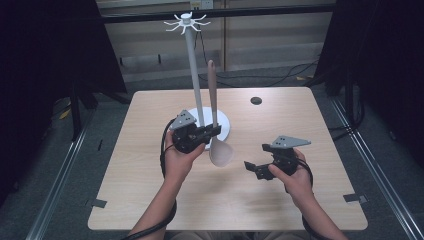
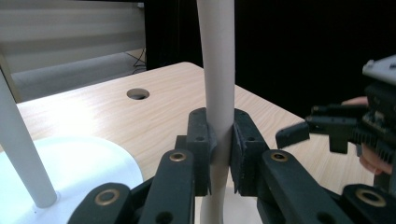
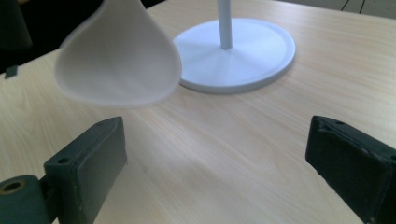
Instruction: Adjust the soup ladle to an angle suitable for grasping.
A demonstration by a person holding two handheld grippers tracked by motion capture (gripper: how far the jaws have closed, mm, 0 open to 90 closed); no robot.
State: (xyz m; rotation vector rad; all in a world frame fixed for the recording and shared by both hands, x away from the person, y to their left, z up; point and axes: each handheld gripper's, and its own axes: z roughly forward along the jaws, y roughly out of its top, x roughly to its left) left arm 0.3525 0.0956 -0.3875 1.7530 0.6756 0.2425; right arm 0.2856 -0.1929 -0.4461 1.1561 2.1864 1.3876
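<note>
Spoon [image 1: 218,135] stands upright, bowl down, handle tip up, held clear above the table [image 1: 150,200] just in front of the white stand's round base [image 1: 226,126]. Left gripper [image 1: 212,131] pinches the handle low down, just above the bowl; in the left gripper view both pads [image 2: 201,144] press flat on the handle [image 2: 218,70] from either side. Stand pole [image 1: 194,70] rises right beside the spoon handle, hook crown [image 1: 186,21] at its top, well above the handle tip. Right gripper [image 1: 256,169] sits to the right of the bowl, apart from it, jaws spread wide with nothing but bare tabletop between them; in the right gripper view the bowl [image 3: 122,60] hangs ahead of the jaws.
</note>
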